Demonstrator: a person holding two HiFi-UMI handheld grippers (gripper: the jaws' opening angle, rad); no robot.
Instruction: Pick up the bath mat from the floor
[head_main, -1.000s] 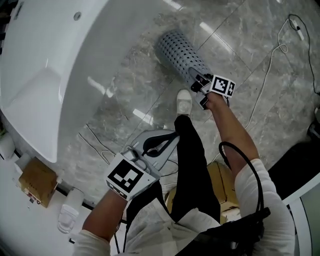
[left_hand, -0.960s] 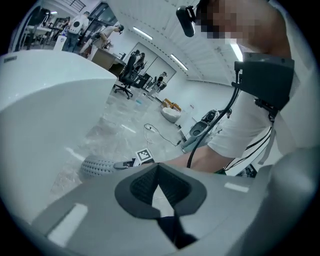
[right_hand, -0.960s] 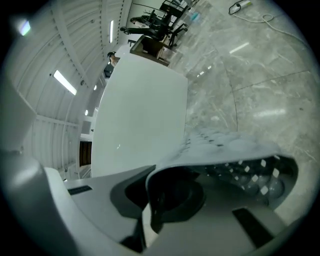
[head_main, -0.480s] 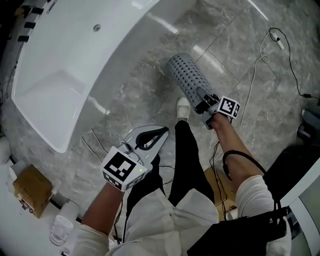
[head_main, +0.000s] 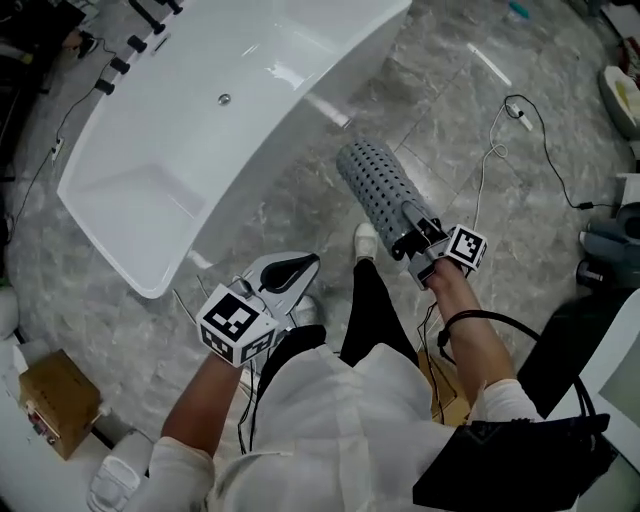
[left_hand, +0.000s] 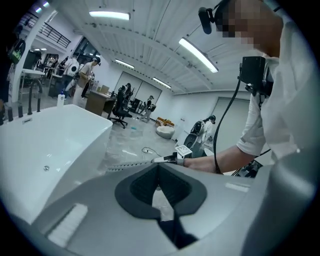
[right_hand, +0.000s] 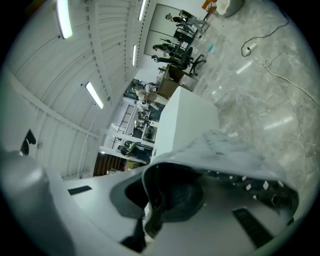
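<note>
Head view: the right hand-held gripper (head_main: 407, 224) is clamped on one end of the rolled bath mat (head_main: 372, 185), carrying it clear of the floor (head_main: 470, 120); the left hand-held gripper (head_main: 308, 264), jaws together, holds nothing.

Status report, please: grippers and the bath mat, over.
Right gripper jaws shut on bath mat. Left gripper jaws shut, empty. Mat rolled, off the floor. Bathtub beside it.

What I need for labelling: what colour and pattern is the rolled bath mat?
The bath mat is grey, gridded with small holes; clearest in the head view.
</note>
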